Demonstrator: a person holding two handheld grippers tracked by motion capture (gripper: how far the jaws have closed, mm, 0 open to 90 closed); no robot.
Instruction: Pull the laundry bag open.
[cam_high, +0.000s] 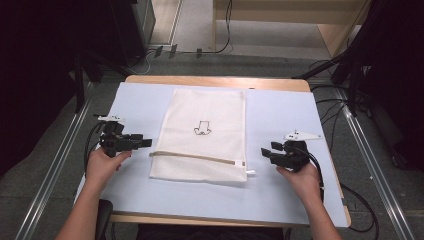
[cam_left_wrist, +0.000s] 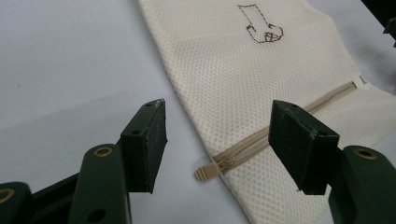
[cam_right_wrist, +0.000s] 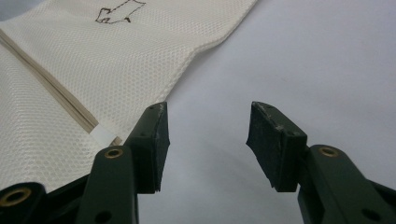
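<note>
Mesh laundry bag (cam_high: 205, 135) lies flat on the counter (cam_high: 280, 190), btwn the two hand-held grippers. Left hand-held gripper (cam_high: 145, 142): jaws wide, empty, zipper pull (cam_left_wrist: 205, 172) just ahead of it. Right hand-held gripper (cam_high: 266, 154): jaws wide, empty, bag's white tab (cam_right_wrist: 102, 135) just beside its left jaw. Bag prob. light, soft, floppy w/ no stiffness, so it'll sag & slide; best pinch the pull or a corner/hem.
</note>
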